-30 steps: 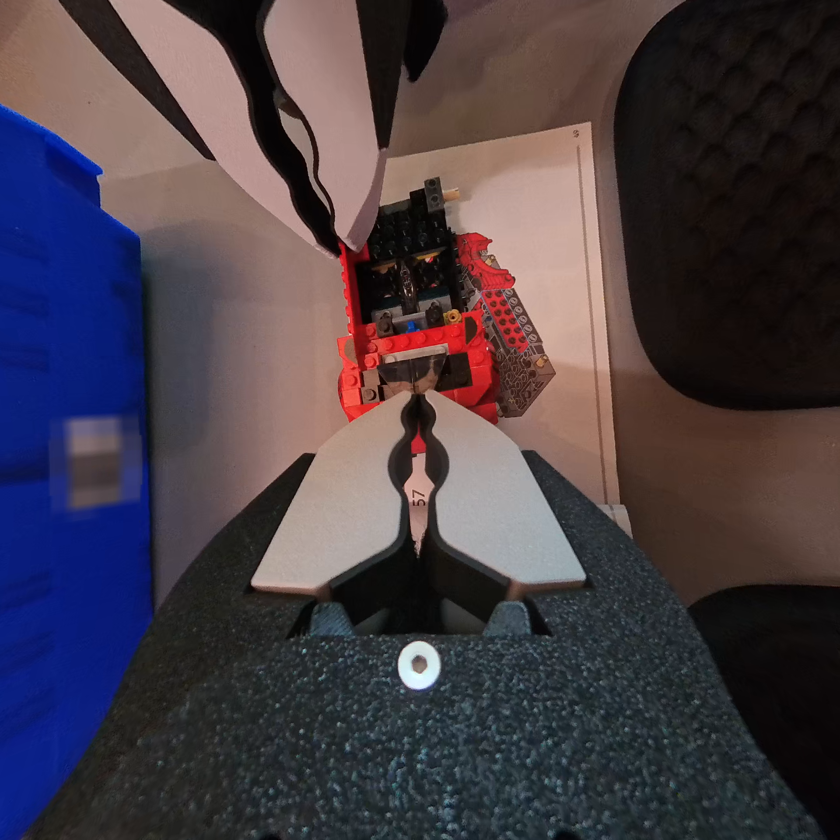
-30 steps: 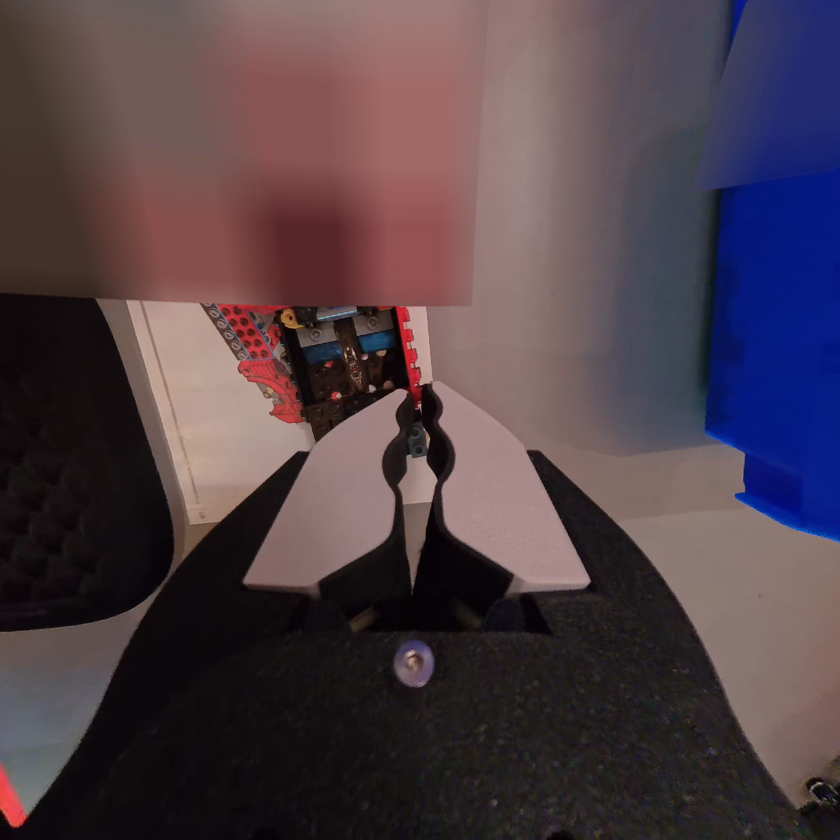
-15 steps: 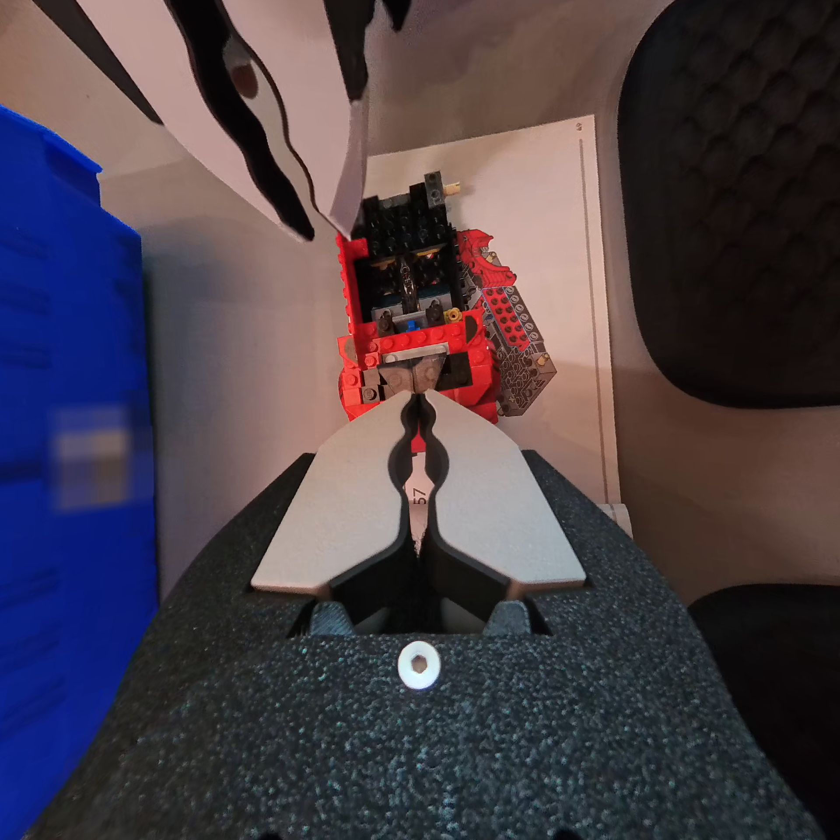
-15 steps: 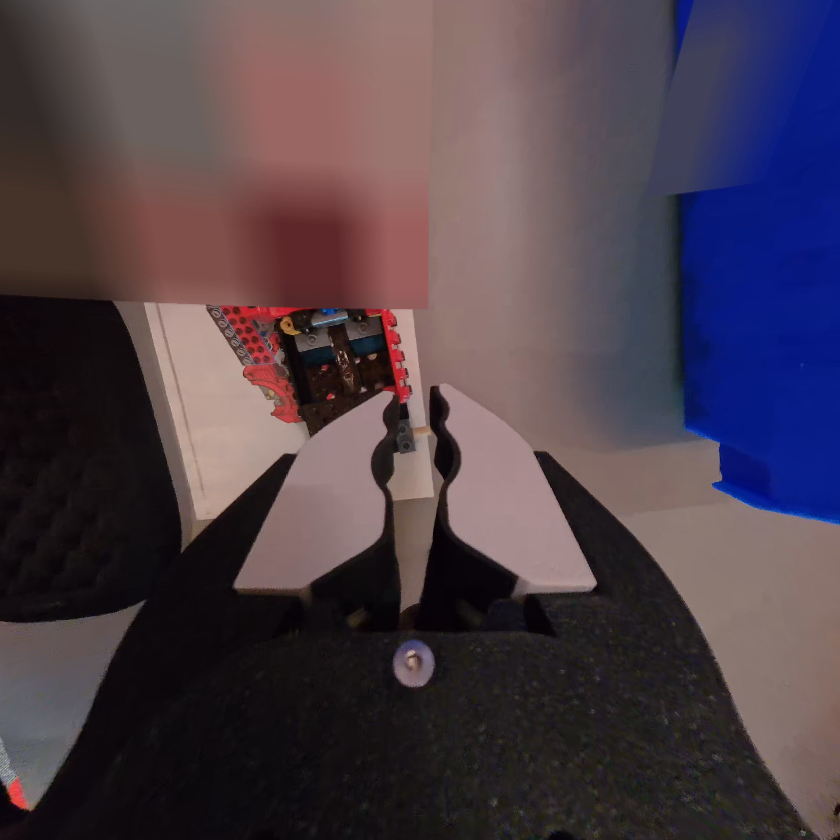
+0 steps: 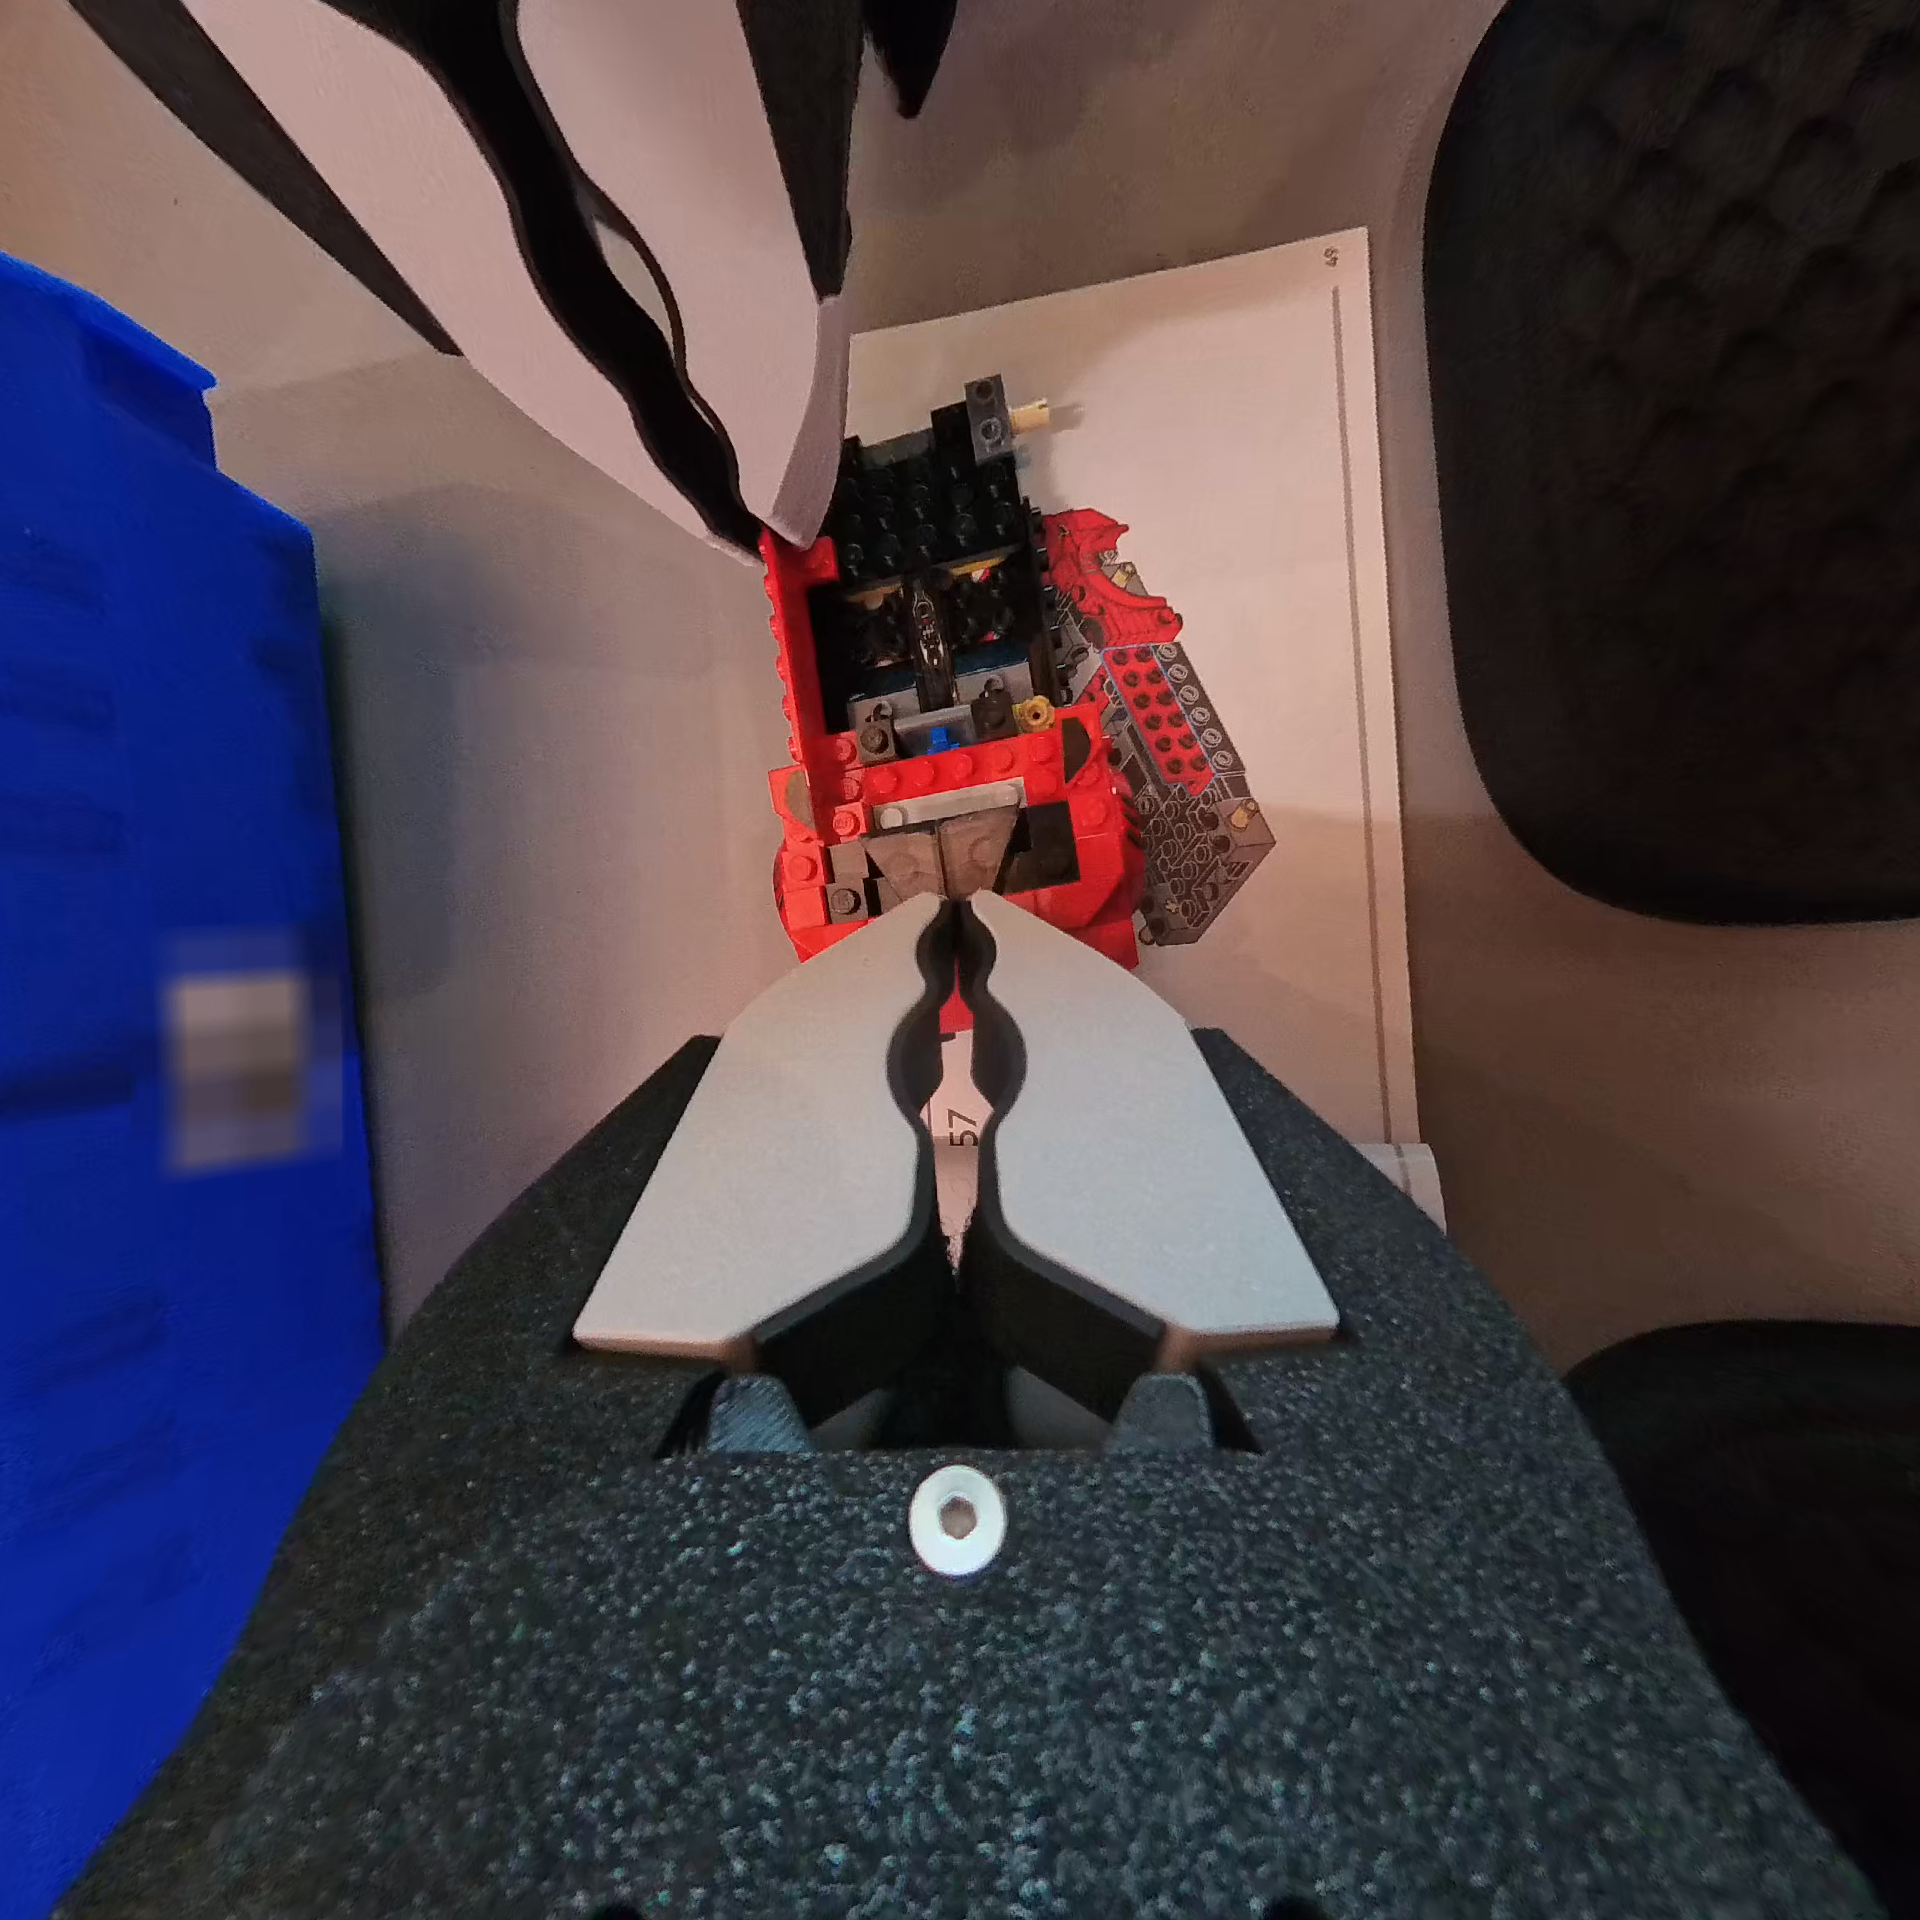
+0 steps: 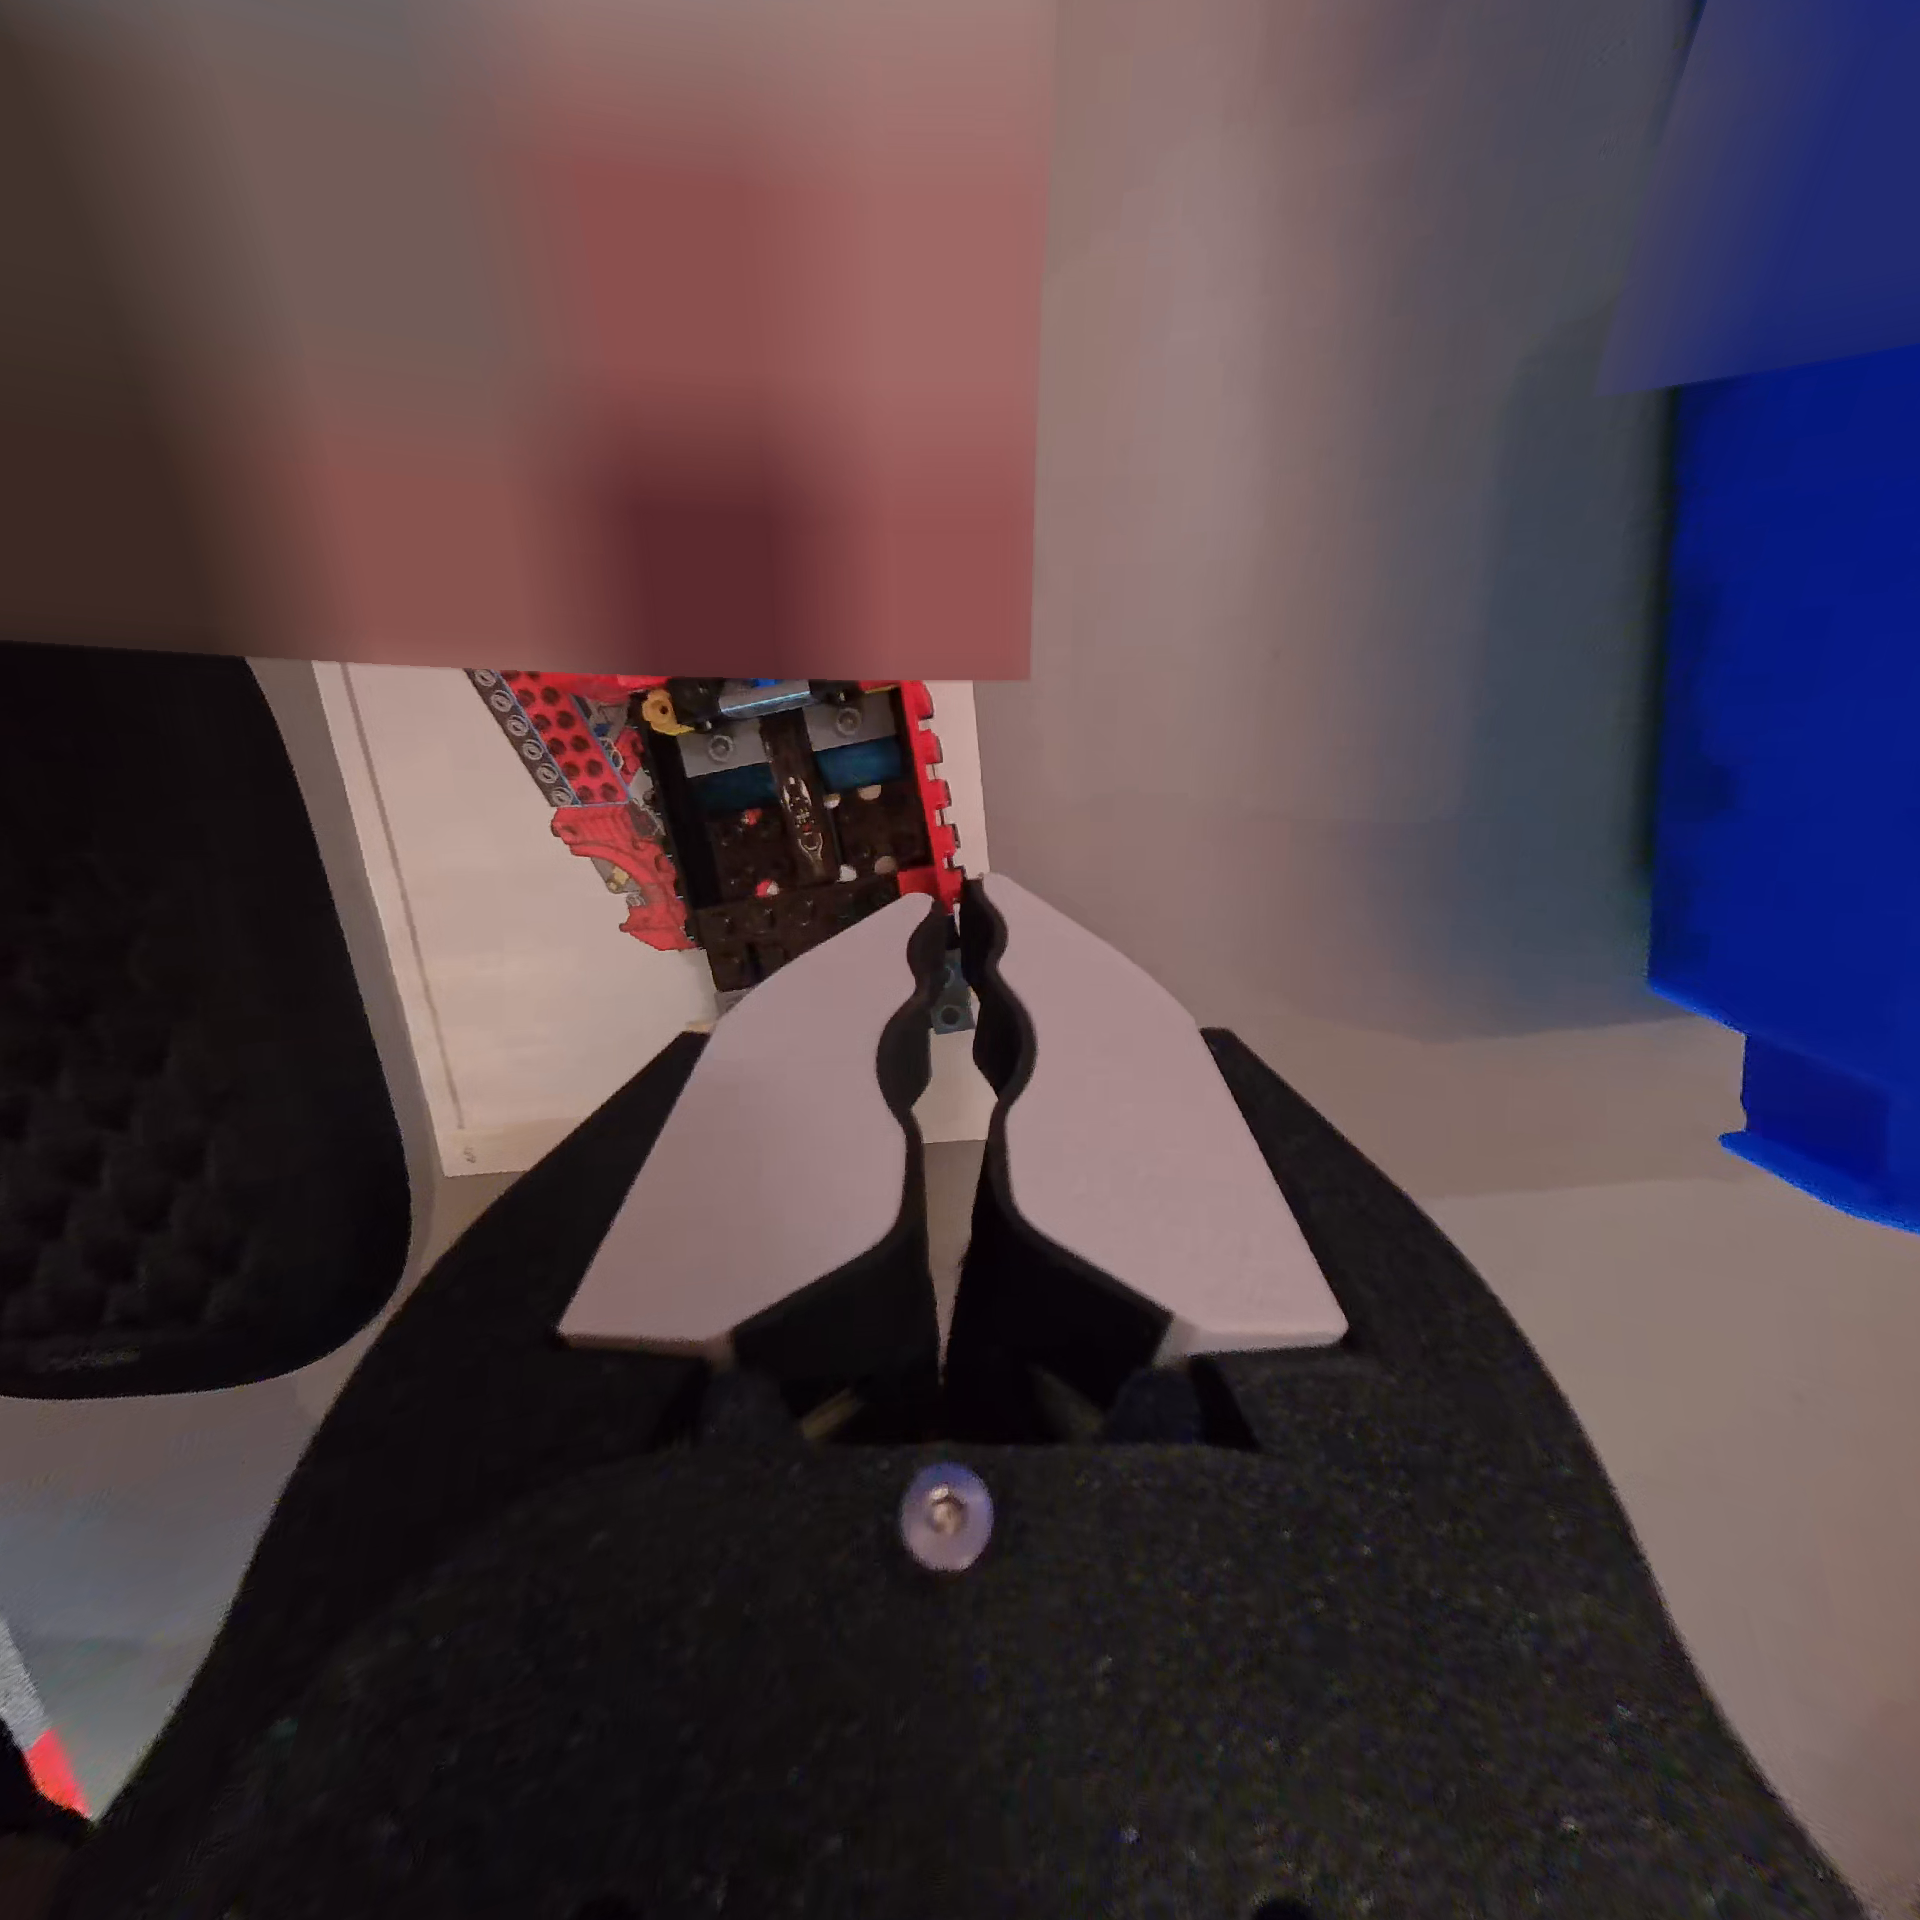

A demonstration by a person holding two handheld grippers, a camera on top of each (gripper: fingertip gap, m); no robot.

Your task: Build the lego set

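Grey tabletop, blue bin alongside, model sitting on manual page. Left gripper pressed together at model's front wedge, bracing. Right gripper half a second ago spread and off to the side; now nearly closed, tips at red corner wall (apparently pinching it). Looks like seating that wall; next step likely a firm press.
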